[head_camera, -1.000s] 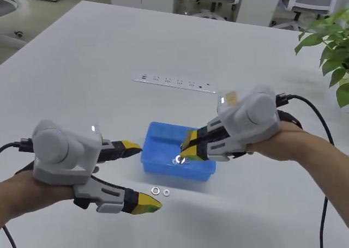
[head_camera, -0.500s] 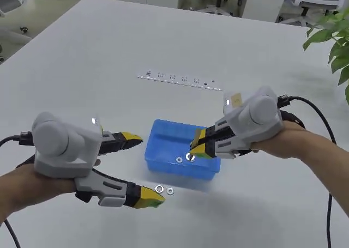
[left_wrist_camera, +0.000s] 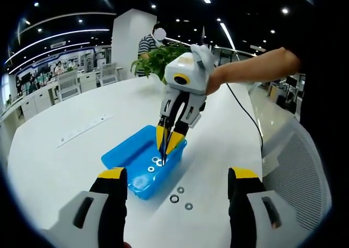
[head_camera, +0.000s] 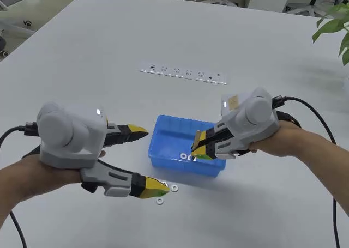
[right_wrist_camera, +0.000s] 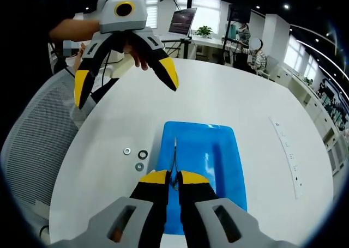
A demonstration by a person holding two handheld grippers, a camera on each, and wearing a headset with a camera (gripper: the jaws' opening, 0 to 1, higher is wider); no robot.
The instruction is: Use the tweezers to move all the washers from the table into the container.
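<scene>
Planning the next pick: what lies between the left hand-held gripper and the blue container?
Three washers on the table, just outside the blue container; the left gripper view shows them ahead of the open left hand-held gripper.

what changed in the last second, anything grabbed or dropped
Mostly the head view itself shifted. The left gripper seems to have edged its lower jaw a little toward the loose washers on the table. Nothing was visibly taken or let go. The right gripper stays shut on the tweezers, tips down in the blue container. The left gripper stays open.
</scene>
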